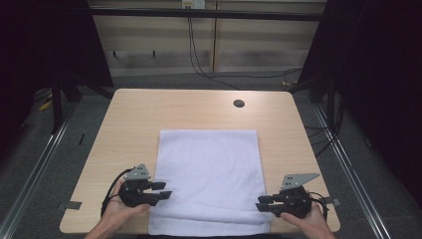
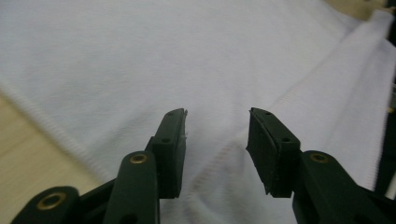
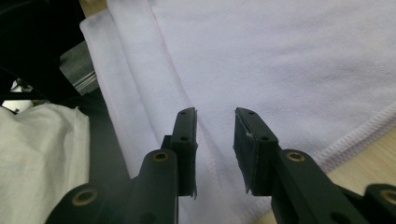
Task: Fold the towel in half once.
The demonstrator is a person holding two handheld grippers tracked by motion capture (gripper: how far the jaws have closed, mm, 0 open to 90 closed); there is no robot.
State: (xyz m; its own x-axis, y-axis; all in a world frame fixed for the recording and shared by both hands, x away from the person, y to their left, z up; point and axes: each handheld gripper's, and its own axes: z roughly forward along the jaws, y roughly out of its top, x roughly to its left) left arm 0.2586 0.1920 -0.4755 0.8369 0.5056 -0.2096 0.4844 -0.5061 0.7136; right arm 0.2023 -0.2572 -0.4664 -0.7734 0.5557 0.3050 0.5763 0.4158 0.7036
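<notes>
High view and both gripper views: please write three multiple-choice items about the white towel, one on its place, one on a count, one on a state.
1. Where does the white rectangular cloth towel lie on the light wooden table?
A. at the near edge, overhanging it
B. at the far edge
C. on the floor

2. How many round holes does the tabletop have?
A. none
B. one
C. three

3. How are the jaws of the left hand-held gripper?
A. clamped on the towel
C. holding a cup
B. open above the towel

Key: 1 A, the towel's near hem hangs past the table edge; 2 B, one dark hole beyond the towel; 3 B, a clear gap between the pads.
</notes>
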